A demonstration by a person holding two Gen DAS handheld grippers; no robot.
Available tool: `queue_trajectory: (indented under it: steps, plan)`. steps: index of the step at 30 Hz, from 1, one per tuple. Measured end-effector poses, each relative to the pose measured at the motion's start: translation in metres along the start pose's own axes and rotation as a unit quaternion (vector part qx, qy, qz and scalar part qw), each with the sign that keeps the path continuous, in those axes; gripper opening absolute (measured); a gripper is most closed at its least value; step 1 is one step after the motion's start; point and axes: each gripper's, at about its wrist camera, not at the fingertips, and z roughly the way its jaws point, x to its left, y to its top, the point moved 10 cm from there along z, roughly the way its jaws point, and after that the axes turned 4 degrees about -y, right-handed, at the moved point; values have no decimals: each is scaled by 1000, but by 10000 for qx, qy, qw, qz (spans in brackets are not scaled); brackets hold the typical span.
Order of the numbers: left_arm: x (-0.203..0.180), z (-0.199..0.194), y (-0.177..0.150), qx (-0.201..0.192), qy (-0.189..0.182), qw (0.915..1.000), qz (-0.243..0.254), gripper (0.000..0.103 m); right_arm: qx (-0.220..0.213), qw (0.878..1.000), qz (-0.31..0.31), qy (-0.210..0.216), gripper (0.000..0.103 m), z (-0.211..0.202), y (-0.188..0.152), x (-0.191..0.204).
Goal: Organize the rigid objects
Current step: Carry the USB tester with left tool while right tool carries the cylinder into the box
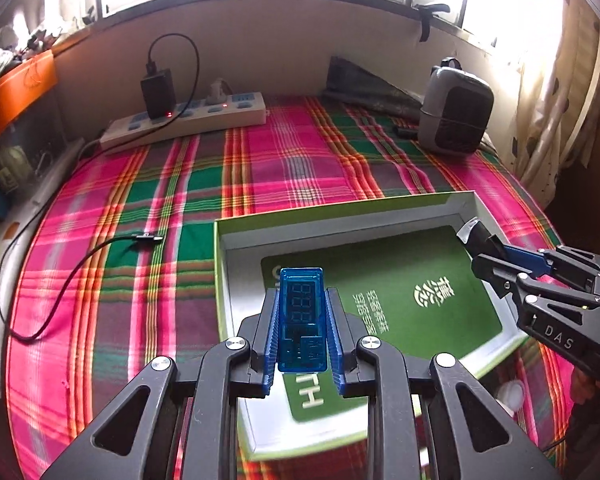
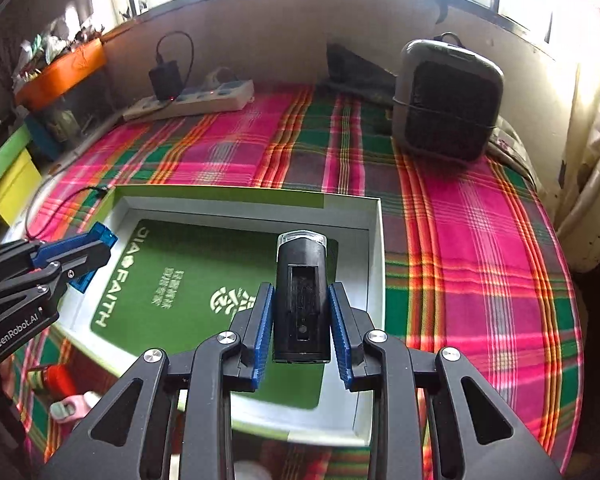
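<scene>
Above box (image 1: pixel 466 204), blue tester (image 1: pixel 301 312) (translucent), clamped

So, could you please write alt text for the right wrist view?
The right gripper holds a black device over an open white box with a green insert. The left gripper carries a blue module, over plaid cloth.

Left claw (image 1: pixel 302 320), right claw (image 2: pixel 302 312): both clamped, angled downward.
</scene>
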Motion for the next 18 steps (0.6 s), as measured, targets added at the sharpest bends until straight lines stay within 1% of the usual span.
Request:
queue_trajectory:
  steps: [11, 18]
  plan:
    - [-1, 24, 1, 182, 67, 9998, 86, 21, 94, 9999, -22, -31, 29, 21, 4, 0]
    - [-3, 30, 0, 242, 87, 9996, 115, 21, 79, 9999, -68, -44, 29, 24, 4, 1]
